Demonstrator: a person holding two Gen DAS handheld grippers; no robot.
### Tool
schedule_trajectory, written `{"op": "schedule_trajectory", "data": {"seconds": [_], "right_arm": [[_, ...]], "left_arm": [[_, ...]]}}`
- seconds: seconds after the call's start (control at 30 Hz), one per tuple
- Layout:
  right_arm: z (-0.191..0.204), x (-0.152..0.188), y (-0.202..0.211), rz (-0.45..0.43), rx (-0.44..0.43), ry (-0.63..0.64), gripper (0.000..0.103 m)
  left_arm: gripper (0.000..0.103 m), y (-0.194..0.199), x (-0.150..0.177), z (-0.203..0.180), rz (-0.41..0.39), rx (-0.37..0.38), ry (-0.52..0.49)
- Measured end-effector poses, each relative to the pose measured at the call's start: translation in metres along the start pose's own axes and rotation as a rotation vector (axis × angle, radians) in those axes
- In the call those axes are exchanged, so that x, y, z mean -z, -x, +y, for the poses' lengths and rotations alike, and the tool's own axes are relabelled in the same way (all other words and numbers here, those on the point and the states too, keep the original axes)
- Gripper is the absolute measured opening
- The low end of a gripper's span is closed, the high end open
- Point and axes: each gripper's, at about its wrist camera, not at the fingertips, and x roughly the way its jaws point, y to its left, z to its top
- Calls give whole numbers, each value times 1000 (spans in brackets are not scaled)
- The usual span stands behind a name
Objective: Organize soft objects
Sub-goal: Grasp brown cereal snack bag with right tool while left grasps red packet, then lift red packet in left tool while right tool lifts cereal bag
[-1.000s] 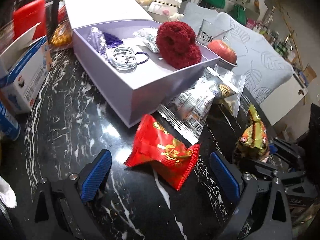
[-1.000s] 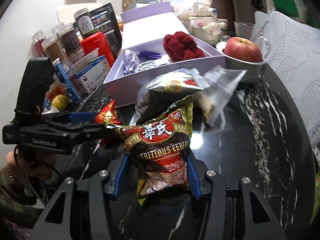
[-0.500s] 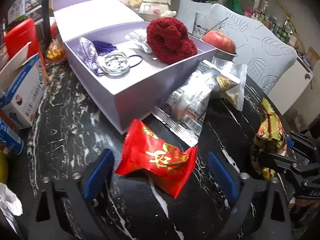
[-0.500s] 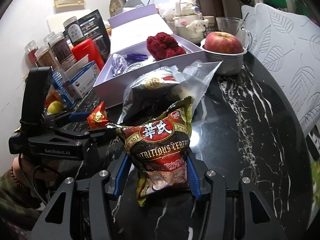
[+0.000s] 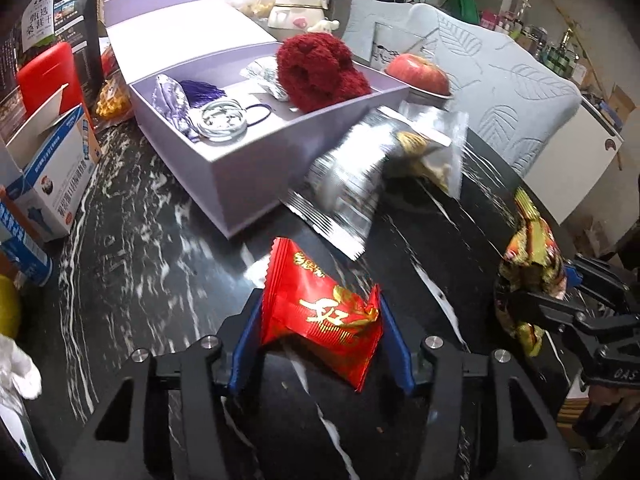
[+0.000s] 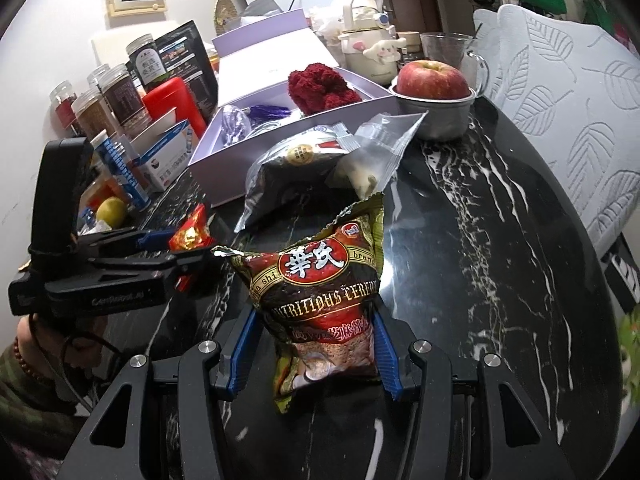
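Left tool [image 5: 320,344] now clamps red packet [image 5: 320,316], right tool [image 6: 310,354] gripping cereal bag [image 6: 324,304]

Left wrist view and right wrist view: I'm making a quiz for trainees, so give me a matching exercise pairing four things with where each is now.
Things:
1. red snack packet
2. cereal packet
3. red fuzzy scrunchie
4. apple

Places:
A. in the metal bowl
B. inside the lilac box
C. between the fingers of the right gripper
D. between the fingers of the left gripper

Pairs: 1-D, 2-C, 3-B, 4-A
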Motion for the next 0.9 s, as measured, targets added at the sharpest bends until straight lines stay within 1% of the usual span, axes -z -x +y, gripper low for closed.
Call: {"op": "schedule_trajectory", "data": {"seconds": [0.57, 0.7, 0.83, 0.9], "right_arm": [[10, 35, 24, 7, -16, 4, 51], [15, 41, 28, -1, -20, 27, 52], [18, 44, 25, -7, 7, 46, 52], [18, 45, 21, 4, 25, 48, 56]], "left_arm": [[55, 30, 45, -31, 38, 64, -33], [55, 31, 50, -37, 22, 43, -68], [57, 30, 52, -40, 4, 25, -89], [59, 30, 54, -43, -4, 6, -109]]}}
